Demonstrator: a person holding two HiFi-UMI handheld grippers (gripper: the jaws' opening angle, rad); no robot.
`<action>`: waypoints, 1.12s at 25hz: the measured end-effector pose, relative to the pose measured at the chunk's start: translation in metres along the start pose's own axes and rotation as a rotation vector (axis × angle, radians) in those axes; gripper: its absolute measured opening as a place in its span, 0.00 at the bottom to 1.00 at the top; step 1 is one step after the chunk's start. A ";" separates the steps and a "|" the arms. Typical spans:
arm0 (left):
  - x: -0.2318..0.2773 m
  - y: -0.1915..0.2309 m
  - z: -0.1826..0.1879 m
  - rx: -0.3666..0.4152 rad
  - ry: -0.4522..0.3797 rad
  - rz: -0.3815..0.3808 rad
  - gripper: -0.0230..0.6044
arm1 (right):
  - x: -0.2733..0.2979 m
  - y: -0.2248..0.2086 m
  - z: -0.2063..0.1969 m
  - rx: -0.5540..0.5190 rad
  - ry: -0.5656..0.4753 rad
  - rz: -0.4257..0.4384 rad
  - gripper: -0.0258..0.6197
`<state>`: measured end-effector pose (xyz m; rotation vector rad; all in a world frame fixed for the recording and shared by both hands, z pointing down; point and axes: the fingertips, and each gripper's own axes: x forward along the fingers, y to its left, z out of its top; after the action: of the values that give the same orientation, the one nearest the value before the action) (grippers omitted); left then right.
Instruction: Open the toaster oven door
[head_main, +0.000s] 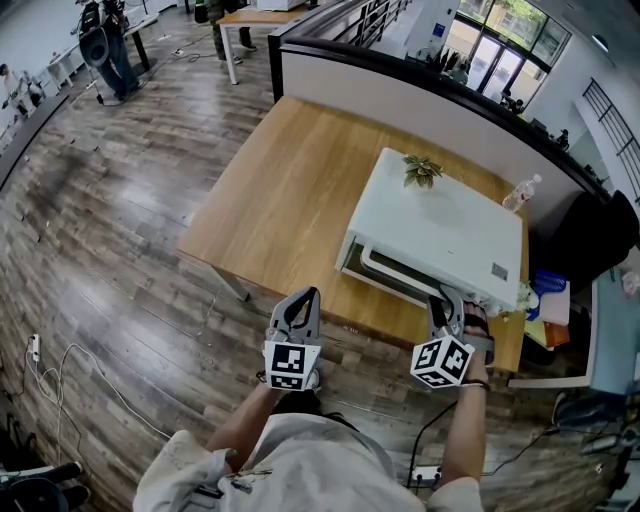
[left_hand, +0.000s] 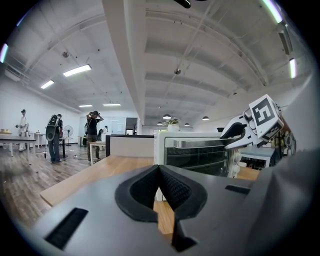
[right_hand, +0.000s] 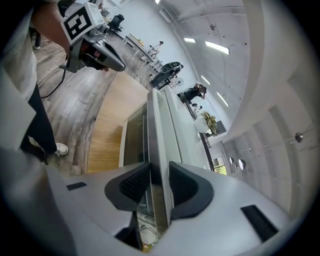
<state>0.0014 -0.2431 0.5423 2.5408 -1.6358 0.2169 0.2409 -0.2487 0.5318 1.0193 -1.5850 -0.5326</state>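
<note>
step: grab phase, I'd say. The right tool (right_hand: 159, 182) has its pads clamped on either side of the grey bar handle (right_hand: 155, 140) of the toaster oven (head_main: 440, 235), near the handle's right end. The pull hasn't happened as far as I can see.

door: the glass door (left_hand: 197, 156) looks flush with the front in the left gripper view, so I'm calling it closed.

where the oven is: sits on the wooden table (head_main: 280, 200), toward the far right corner, with its front facing the person.

left tool: the left tool (left_hand: 160, 185) has its pads together with nothing between them. It hangs in front of the table edge, well apart from the oven, and isn't doing anything.

next move: my guess is to pull the handle out and down in an arc, since the door probably hinges along the bottom. The grip has to hold on that smooth bar. The oven is a light box and might slide toward the edge, so the idle tool could brace it.

inside the oven: a wire rack (left_hand: 200, 161) or two show through the glass. Can't tell if there's any food in there.

on top: a small potted plant (head_main: 422, 170), which could wobble if the oven gets yanked.

other: a clear bottle (head_main: 520, 193) stands behind the oven, can't tell what's in it.
</note>
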 end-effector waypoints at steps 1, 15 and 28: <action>-0.001 0.000 0.000 -0.002 0.001 0.003 0.05 | 0.000 0.000 0.000 -0.001 0.000 -0.001 0.25; -0.015 -0.009 0.008 0.016 -0.013 0.020 0.05 | -0.013 0.018 0.003 0.003 -0.020 -0.001 0.24; -0.039 -0.026 0.013 0.058 -0.008 0.020 0.05 | -0.032 0.047 0.007 0.017 -0.056 0.026 0.24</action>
<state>0.0102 -0.1993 0.5221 2.5714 -1.6834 0.2604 0.2186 -0.1991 0.5492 1.0031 -1.6522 -0.5345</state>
